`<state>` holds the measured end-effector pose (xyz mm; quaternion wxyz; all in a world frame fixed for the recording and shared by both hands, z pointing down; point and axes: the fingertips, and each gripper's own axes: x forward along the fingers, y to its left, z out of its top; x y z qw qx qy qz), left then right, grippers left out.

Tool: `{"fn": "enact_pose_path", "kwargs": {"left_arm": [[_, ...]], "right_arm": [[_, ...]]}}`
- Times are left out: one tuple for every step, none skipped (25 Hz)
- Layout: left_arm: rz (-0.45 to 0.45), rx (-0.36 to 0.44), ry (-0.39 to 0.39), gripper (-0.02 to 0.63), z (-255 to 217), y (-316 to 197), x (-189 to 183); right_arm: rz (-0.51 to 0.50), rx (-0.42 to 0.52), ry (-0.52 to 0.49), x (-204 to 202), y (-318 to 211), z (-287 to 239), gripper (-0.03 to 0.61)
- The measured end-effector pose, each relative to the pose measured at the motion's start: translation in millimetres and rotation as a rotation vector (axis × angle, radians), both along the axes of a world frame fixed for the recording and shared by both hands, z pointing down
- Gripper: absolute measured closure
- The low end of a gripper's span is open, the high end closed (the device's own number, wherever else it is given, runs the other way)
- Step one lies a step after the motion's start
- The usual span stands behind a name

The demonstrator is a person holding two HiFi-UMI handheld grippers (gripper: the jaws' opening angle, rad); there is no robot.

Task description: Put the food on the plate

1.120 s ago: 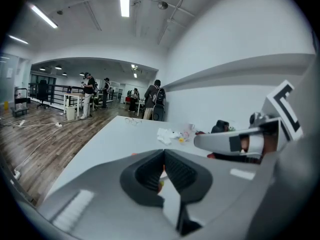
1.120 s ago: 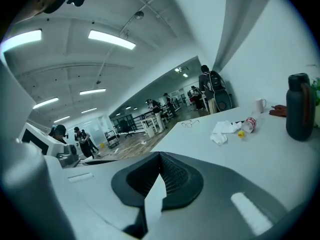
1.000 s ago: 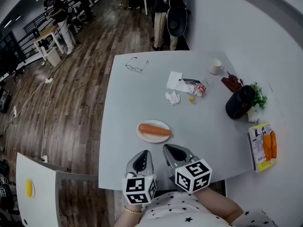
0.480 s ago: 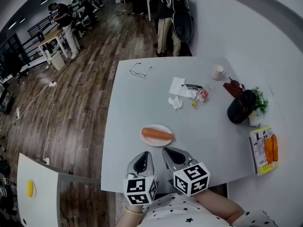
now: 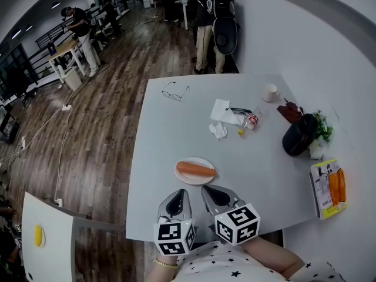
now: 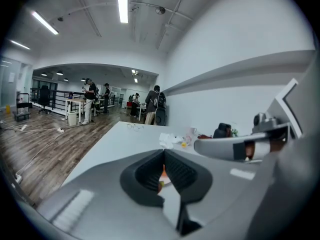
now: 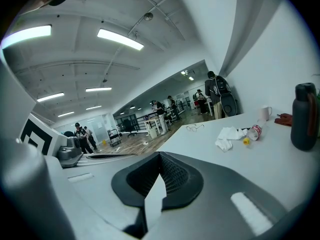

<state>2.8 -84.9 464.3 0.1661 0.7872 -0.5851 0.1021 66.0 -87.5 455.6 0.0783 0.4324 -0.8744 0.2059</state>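
Food (image 5: pixel 195 170) already lies on the plate (image 5: pixel 178 173), so the task reads as done, or very nearly.

Nearest the person, both tools sit low over the near table (image 5: pixel 164 134) edge. The left gripper (image 5: pixel 178 195) has its jaws pressed together w/ nothing between them (only a thin orange sliver of the food shows past the tips in its own view). The right gripper (image 5: pixel 213 191) is likewise closed tight and empty. Both tips point toward the plate and are near it, not touching.

Risks from here, as a judgement: the plate is just ahead of both grippers, so a careless forward sweep could knock its rim and roll the food off. The item looks round in section, so a tilt or bump prob. sends it over the shallow edge. The plate also sits fairly close to the table's near side, so a pull-back that catches it could drag it off.

As for looks: one long orange piece, smooth, lying lengthwise across the small white oval plate, ends inside the rim. Carrot or sausage, can't tell which.

Further off: crumpled tissues (image 5: pixel 218 129) mid-table, a dark bottle (image 5: pixel 298 135) to the right, a yellow pack (image 5: pixel 328 188) at the right edge, glasses (image 5: pixel 175 91) and a cup (image 5: pixel 270 92) at the far side. People stand in the bkgd beyond.
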Motion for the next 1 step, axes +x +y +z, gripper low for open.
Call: {"fn": "enact_pose_path", "kwargs": {"left_arm": [[0.001,0.001,0.0,0.606,-0.3,0.1,0.5]], "right_arm": [[0.0,0.0,0.0,0.1,0.3,-0.1,0.58]]}}
